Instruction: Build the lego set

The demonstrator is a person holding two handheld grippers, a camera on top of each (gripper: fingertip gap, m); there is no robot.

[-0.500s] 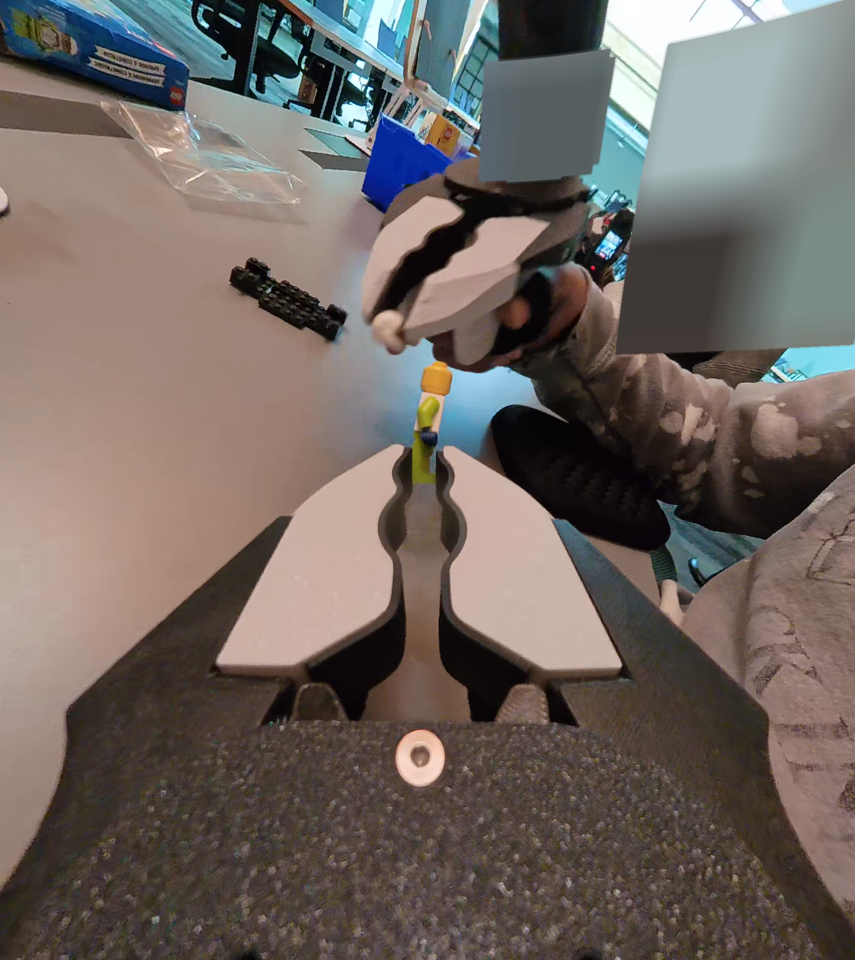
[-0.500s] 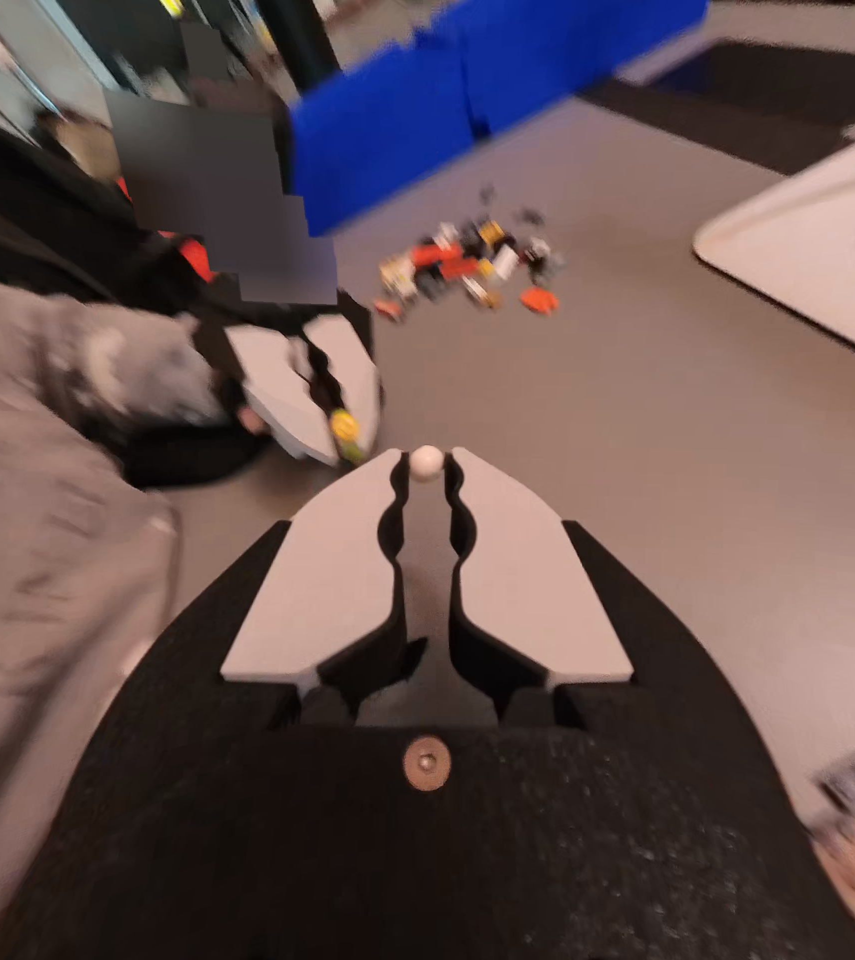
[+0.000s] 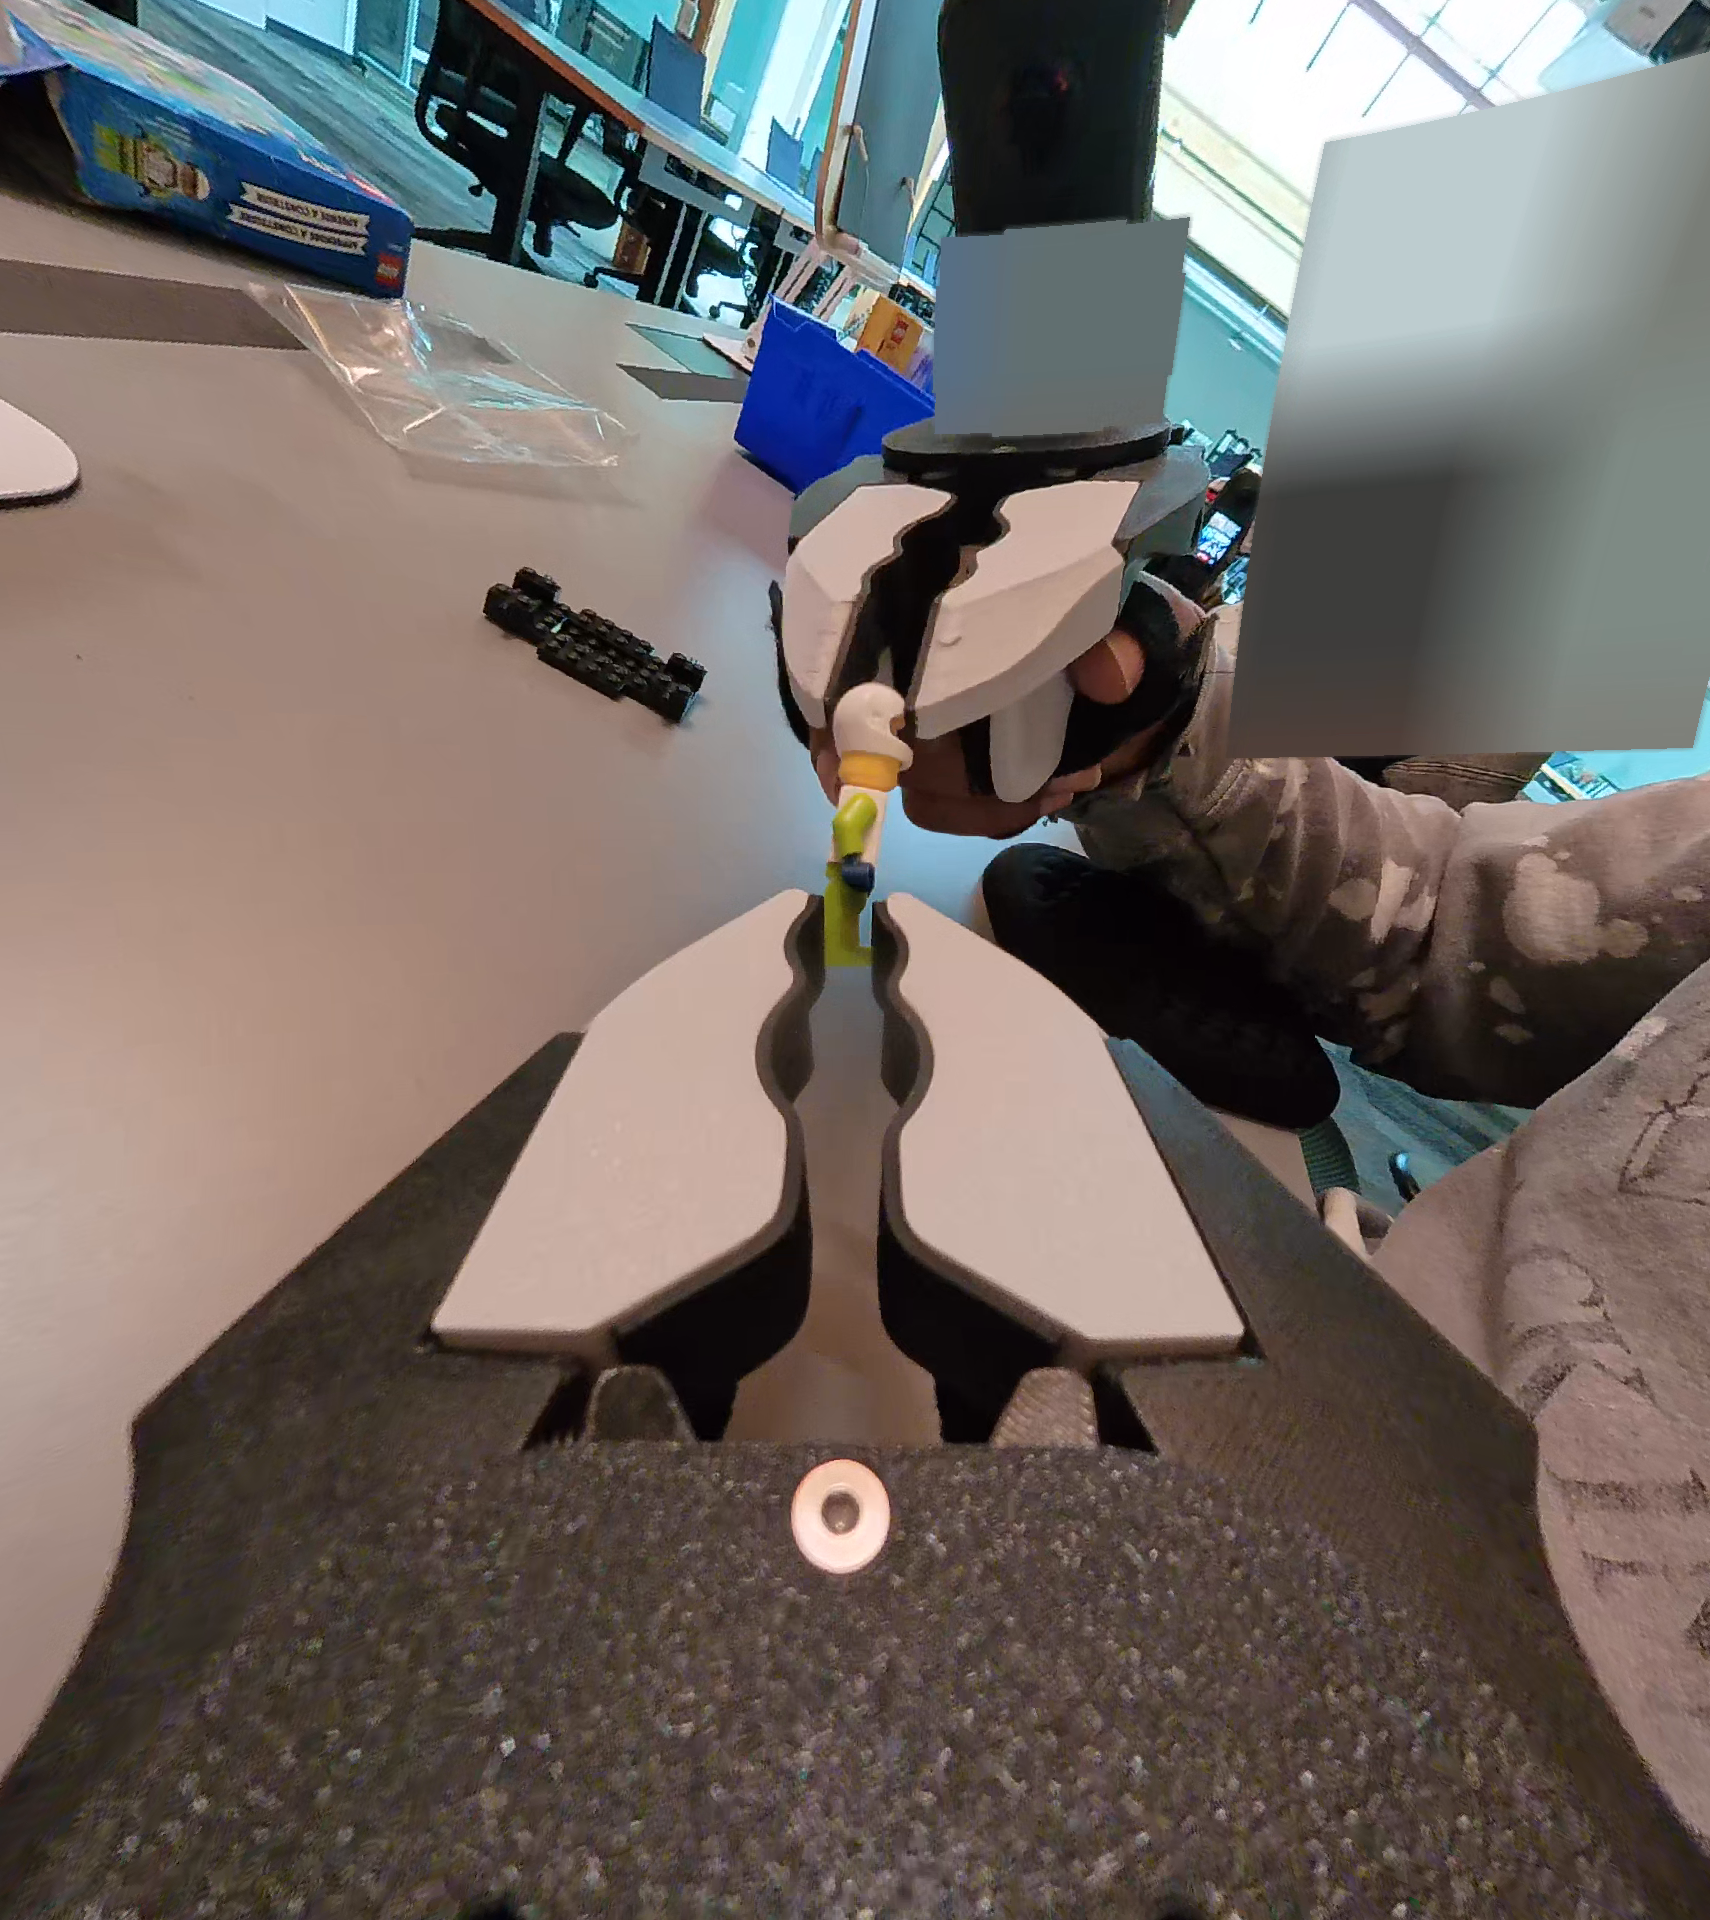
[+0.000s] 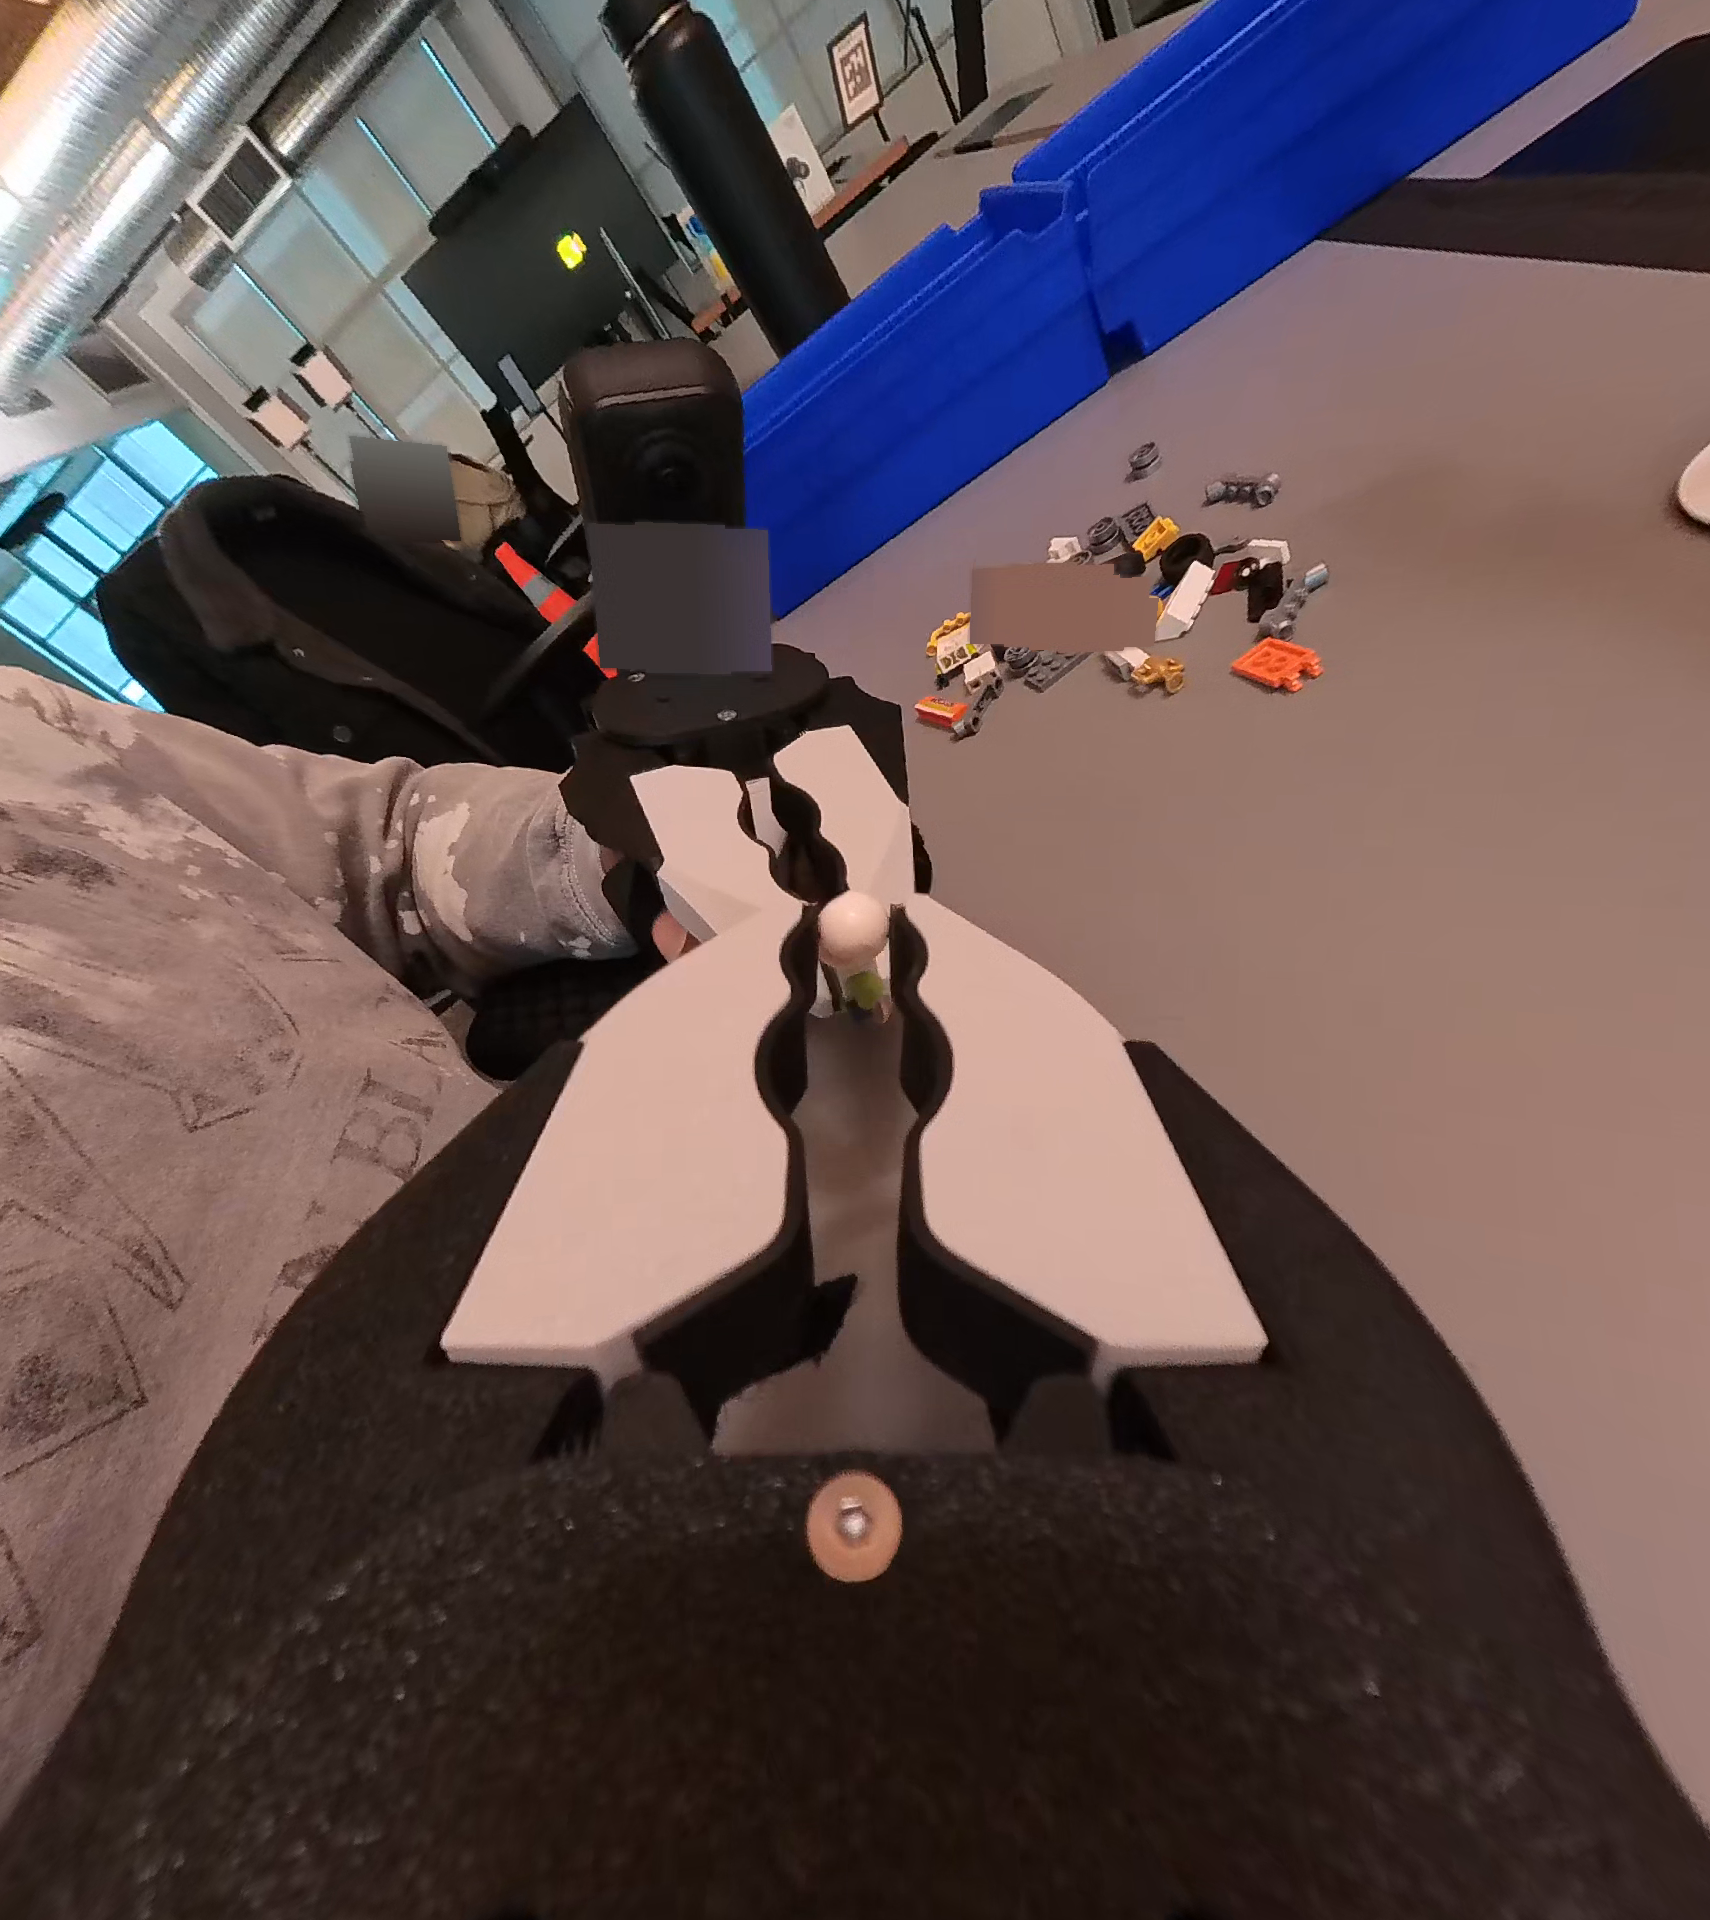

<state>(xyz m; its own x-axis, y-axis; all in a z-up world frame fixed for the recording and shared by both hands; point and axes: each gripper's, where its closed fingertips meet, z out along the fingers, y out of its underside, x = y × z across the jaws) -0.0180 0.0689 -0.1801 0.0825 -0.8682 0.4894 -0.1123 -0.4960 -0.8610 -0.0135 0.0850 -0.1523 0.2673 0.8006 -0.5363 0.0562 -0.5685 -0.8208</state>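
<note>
Since the earlier frame, the white helmet [image 3: 870, 719] came down onto the minifigure [image 3: 853, 873].
Right gripper [image 3: 877, 727] pinched the helmet; left gripper [image 3: 843, 914] pinched the minifigure's green legs.

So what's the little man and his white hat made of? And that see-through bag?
The little man and white hat look like hard, smooth plastic: solid bright colours, a slight shine. The see-through bag looks like thin, soft plastic film: it is crinkled, glossy, and the table shows through.

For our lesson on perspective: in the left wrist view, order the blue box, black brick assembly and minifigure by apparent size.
1. blue box
2. black brick assembly
3. minifigure
Distances differ, so true sizes stay unsure.
</note>
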